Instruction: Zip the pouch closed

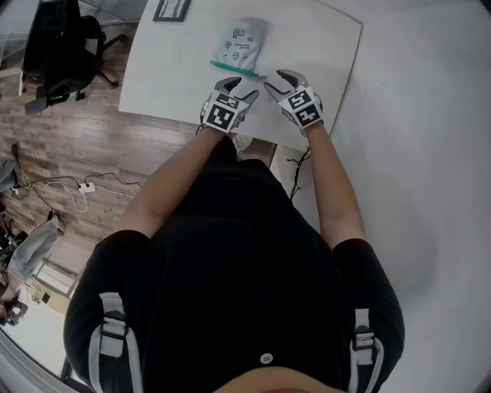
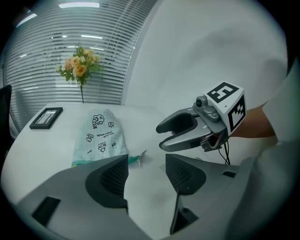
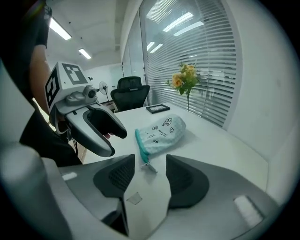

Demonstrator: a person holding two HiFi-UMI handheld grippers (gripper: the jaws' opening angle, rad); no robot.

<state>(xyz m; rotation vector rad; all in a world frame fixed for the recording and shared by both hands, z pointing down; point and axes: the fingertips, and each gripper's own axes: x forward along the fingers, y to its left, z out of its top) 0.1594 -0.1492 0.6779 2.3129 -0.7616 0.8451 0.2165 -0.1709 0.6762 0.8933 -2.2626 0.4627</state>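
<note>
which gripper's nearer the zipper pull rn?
The right gripper: its tips sit just beside the zipper pull at the right end of the pouch's teal edge. The left gripper hangs slightly further back. Both are open and empty.

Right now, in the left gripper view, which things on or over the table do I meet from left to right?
black frame → pouch → zipper pull → right gripper

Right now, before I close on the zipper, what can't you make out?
Zipper: too small in every view to tell how far open.
Pouch, near edge: partly behind the left gripper in its own view.
Picture frame: cut by head view's top edge.
</note>
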